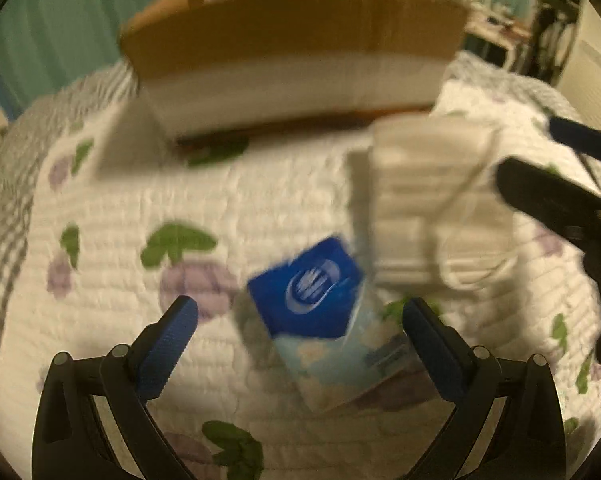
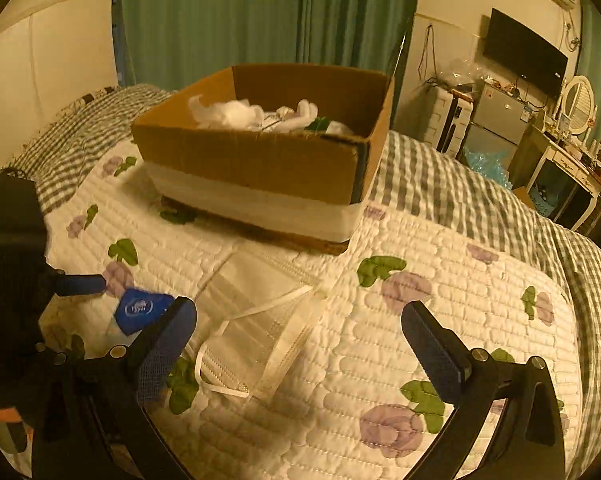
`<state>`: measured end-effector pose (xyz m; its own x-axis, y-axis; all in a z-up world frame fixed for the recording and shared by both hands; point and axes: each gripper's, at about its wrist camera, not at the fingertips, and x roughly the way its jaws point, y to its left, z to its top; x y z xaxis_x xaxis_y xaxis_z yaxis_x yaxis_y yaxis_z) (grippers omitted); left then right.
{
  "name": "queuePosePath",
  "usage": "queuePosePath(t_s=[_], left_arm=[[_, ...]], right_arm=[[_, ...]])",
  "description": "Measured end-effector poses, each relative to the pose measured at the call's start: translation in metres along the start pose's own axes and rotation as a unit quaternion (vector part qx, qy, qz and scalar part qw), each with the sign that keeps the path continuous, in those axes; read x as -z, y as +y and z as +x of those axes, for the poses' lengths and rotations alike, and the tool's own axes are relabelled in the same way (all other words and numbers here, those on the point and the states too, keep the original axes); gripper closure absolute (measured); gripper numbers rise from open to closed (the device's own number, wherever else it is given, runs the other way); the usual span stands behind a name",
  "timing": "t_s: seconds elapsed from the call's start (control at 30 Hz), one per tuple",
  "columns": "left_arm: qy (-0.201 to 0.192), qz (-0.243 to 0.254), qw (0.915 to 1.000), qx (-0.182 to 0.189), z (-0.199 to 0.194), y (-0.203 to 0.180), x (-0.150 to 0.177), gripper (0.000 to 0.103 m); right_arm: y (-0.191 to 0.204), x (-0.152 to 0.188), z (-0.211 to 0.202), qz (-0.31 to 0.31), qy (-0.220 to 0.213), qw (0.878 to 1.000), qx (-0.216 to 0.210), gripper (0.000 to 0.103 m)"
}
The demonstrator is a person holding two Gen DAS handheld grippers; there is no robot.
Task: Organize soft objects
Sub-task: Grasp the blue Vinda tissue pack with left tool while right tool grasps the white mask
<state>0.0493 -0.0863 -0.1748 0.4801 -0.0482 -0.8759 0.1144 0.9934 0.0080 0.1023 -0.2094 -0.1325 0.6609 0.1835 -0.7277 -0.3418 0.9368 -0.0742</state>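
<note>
A blue and pale tissue pack (image 1: 324, 320) lies on the quilted bed between the fingers of my open left gripper (image 1: 300, 340), not clamped; it also shows in the right wrist view (image 2: 138, 309). Two white face masks (image 2: 256, 312) with ear loops lie on the quilt, in the left wrist view (image 1: 428, 200) just beyond the pack. My right gripper (image 2: 300, 340) is open and empty above the masks' right edge. A cardboard box (image 2: 268, 160) with white soft things inside (image 2: 256, 116) stands farther back on the bed. The left wrist view is blurred.
The bed has a flowered quilt (image 2: 440, 280) over a grey checked cover (image 2: 440, 184). Green curtains (image 2: 240, 20) hang behind. A fridge (image 2: 496, 120), a dresser with mirror (image 2: 572, 152) and a wall TV (image 2: 524, 56) stand at the right.
</note>
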Motion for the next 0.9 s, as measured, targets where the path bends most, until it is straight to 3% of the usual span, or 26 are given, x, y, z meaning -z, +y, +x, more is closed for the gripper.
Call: queuePosePath(t_s=[0.07, 0.13, 0.2, 0.27, 0.43, 0.67, 0.7, 0.73, 0.77, 0.8, 0.9], left_arm=[[0.016, -0.028, 0.9994, 0.01, 0.007, 0.011, 0.002, 0.0], [0.014, -0.054, 0.9983, 0.015, 0.006, 0.024, 0.004, 0.011], [0.014, -0.055, 0.9982, 0.018, 0.005, 0.03, 0.006, 0.044], [0.013, -0.036, 0.999, 0.023, 0.004, 0.033, 0.008, 0.053], [0.007, -0.021, 0.9992, 0.033, -0.001, 0.04, 0.015, 0.054], [-0.005, 0.017, 0.9997, 0.017, -0.008, 0.04, 0.021, 0.054], [-0.006, 0.017, 0.9997, 0.016, -0.008, 0.043, 0.015, 0.054], [-0.008, 0.017, 0.9997, 0.015, -0.01, 0.045, 0.01, 0.054], [-0.01, 0.017, 0.9997, 0.013, -0.011, 0.045, 0.007, 0.054], [-0.013, 0.018, 0.9997, 0.011, -0.012, 0.046, 0.005, 0.054], [-0.023, 0.017, 0.9996, 0.005, -0.019, 0.051, 0.005, 0.054]], right_arm=[[0.003, 0.002, 0.005, -0.001, 0.008, 1.0, -0.004, 0.0], [0.006, 0.004, 0.01, -0.001, 0.016, 1.0, -0.009, 0.0], [0.009, 0.005, 0.016, 0.001, 0.024, 1.0, -0.018, 0.0], [0.012, 0.005, 0.022, 0.001, 0.03, 0.999, -0.022, 0.0], [0.018, 0.002, 0.036, 0.002, 0.042, 0.999, -0.024, 0.0], [0.014, 0.009, 0.05, 0.028, 0.077, 0.996, -0.038, 0.001], [0.014, 0.01, 0.05, 0.029, 0.077, 0.996, -0.04, 0.004], [0.014, 0.012, 0.05, 0.032, 0.078, 0.995, -0.049, 0.023], [0.014, 0.013, 0.05, 0.034, 0.083, 0.995, -0.053, 0.058], [0.015, 0.014, 0.05, 0.033, 0.09, 0.994, -0.048, 0.072], [0.021, 0.015, 0.042, 0.019, 0.082, 0.995, -0.056, 0.084]])
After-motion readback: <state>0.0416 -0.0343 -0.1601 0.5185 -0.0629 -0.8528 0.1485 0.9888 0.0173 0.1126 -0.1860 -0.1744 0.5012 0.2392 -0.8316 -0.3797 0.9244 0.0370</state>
